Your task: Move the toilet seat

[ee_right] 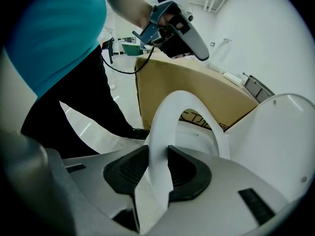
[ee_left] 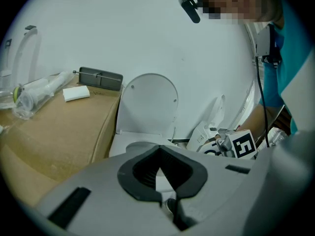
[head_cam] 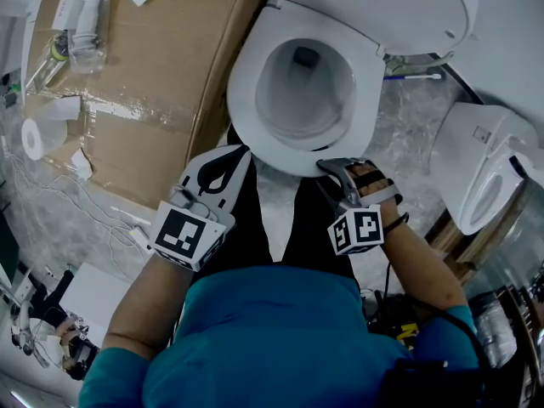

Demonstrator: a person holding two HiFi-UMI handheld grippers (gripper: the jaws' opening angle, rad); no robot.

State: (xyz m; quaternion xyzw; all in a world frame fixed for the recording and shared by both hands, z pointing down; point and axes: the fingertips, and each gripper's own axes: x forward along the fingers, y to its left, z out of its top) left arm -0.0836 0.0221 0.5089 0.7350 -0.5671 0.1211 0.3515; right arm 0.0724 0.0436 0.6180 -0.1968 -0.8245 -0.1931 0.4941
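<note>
- At the front of the bowl, the right claw pinches the toilet seat by its rim.
- Toilet seat is tilted up off the bowl, with the lid raised behind.
- Left claw hangs alongside, tips pressed together, empty.

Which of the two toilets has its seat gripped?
The toilet beside the cardboard box: the right gripper clamps its seat at the front edge. The other toilet, farther right, is untouched.
</note>
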